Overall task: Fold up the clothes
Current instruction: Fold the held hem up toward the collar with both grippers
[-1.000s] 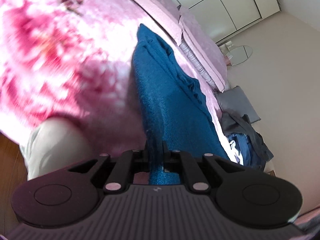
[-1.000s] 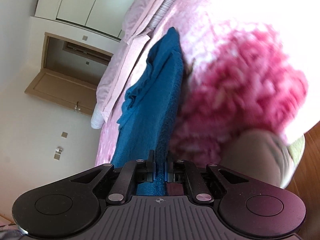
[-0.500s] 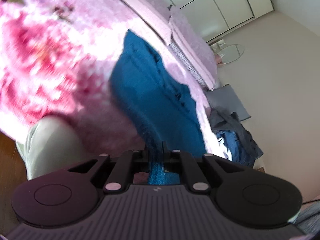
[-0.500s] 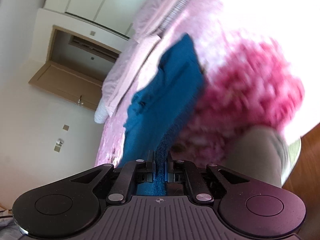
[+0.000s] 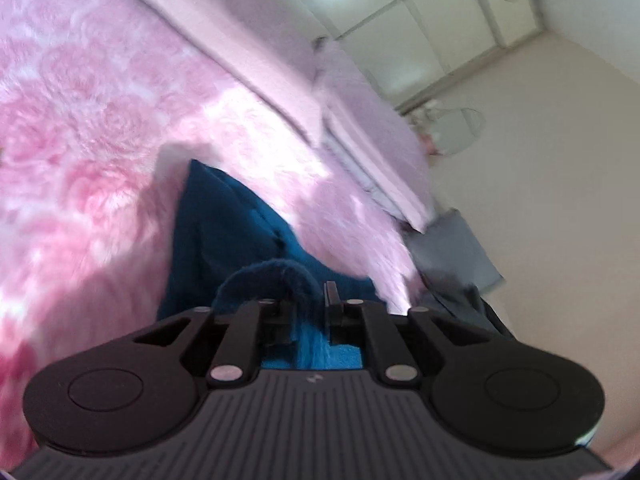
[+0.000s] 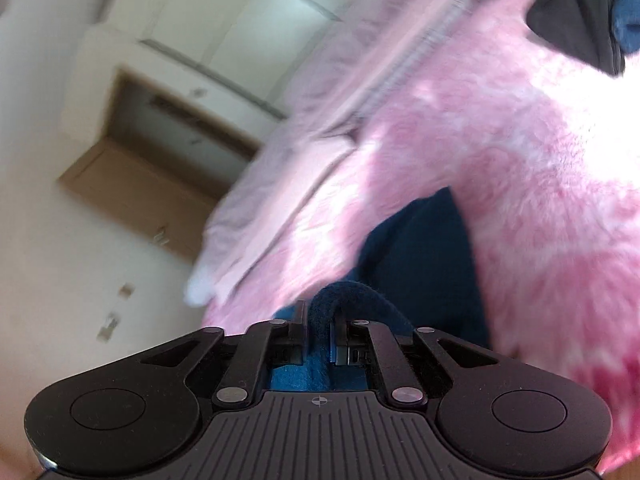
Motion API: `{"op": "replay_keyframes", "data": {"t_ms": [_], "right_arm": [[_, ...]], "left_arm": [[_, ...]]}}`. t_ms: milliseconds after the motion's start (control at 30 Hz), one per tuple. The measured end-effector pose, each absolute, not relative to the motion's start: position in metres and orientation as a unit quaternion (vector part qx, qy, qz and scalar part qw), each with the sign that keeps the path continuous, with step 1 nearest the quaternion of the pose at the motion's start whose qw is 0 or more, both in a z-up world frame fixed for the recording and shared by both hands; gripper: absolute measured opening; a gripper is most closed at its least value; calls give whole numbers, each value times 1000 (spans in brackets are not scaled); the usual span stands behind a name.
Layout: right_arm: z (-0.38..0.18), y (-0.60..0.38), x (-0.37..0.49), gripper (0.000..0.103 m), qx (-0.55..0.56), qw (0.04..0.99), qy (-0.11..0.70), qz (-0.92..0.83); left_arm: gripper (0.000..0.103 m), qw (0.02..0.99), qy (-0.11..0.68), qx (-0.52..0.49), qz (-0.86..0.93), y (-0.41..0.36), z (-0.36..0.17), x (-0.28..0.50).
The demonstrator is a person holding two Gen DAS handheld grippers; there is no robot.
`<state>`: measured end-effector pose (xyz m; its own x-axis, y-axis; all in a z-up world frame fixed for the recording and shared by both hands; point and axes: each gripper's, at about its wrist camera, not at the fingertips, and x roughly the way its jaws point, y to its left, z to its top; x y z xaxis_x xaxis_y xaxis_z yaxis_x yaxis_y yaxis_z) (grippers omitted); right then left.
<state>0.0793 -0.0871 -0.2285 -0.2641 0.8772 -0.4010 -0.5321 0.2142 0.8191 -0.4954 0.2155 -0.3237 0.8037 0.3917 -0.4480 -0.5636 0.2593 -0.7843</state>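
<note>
A blue fleece garment [image 5: 224, 232] lies on the pink floral blanket [image 5: 80, 120] of a bed. Its near edge curls up in a loop over my left gripper [image 5: 314, 296]. That gripper's jaws are opening, and the blue cloth is still caught between them. In the right wrist view the same garment [image 6: 420, 248] lies dark and shaded on the blanket [image 6: 540, 160]. A fold of it arches over my right gripper [image 6: 318, 312], which is shut on the cloth. Both views are blurred by motion.
Pale pink pillows [image 5: 360, 128] lie along the head of the bed. A heap of dark clothes [image 5: 460, 280] sits at the bed's right side and shows again as dark clothes [image 6: 576, 12]. White wardrobe doors [image 5: 440, 20] and an open wooden door [image 6: 160, 148] stand behind.
Both grippers have swept forward over the bed with the blue garment's edge, so the garment now looks shorter and doubled over. The person's leg has left both views.
</note>
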Motion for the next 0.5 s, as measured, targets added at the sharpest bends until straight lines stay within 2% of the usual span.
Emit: {"op": "replay_keyframes", "data": {"t_ms": [33,67,100,167,367,500], "right_arm": [[-243,-67,88,7,169,586,536,583],[-259,-46,95,20,170,593,557,556],[-268,-38,100,38,171,602,558,544],[-284,-24,110,49,174,621,556,524],[-299,-37,114,49,124,639,493,578],[-303,-48,101,49,47,647,434,624]], "left_arm": [[15,779,80,-535,318,234,-333,-490],[17,769,82,-539,334,248,-341,-489],[18,759,85,-543,350,260,-348,-488],[18,747,88,-545,370,276,-359,-490],[21,810,154,-453,340,257,-363,-489],[33,846,162,-406,304,250,-366,-477]]}}
